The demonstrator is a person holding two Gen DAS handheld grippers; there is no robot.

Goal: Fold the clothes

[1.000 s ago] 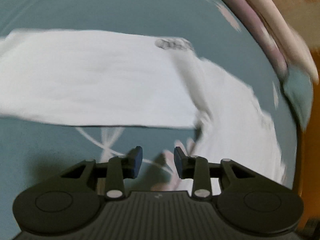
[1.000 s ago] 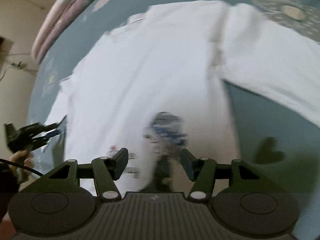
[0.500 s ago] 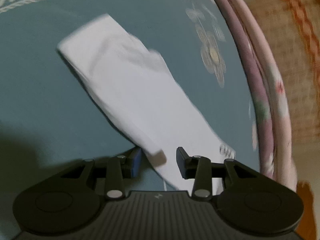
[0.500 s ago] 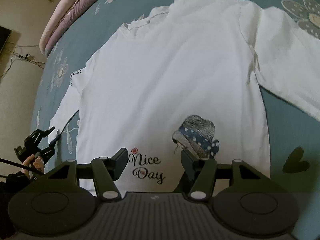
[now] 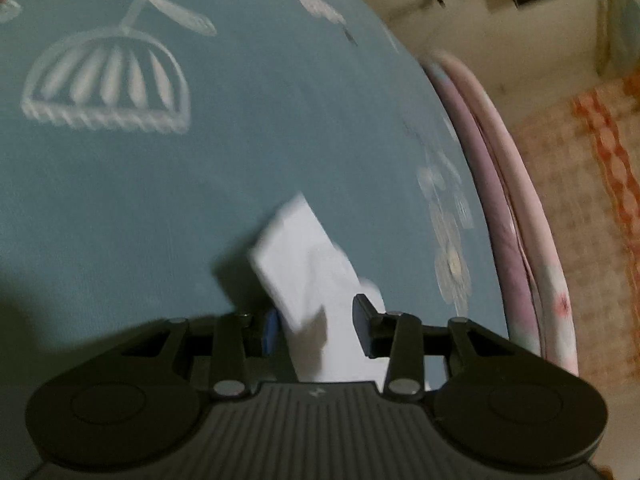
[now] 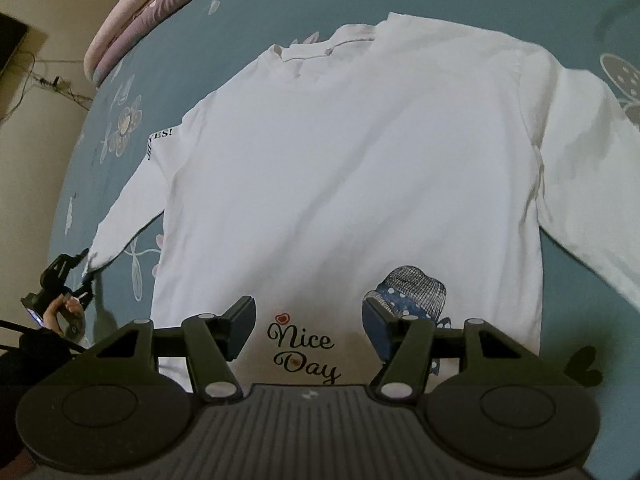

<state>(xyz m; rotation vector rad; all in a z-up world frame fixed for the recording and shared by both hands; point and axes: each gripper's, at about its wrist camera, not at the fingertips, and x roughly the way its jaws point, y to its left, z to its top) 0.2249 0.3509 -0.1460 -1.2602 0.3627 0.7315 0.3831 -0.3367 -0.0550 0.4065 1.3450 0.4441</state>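
Sleeve cuff now between parted left claw, blurred; right claw apart over shirt.

The white shirt's right sleeve runs off the right edge of the right wrist view and its hem is hidden behind the right gripper, while the left cuff is motion-blurred between the left gripper's fingers, contact unclear.
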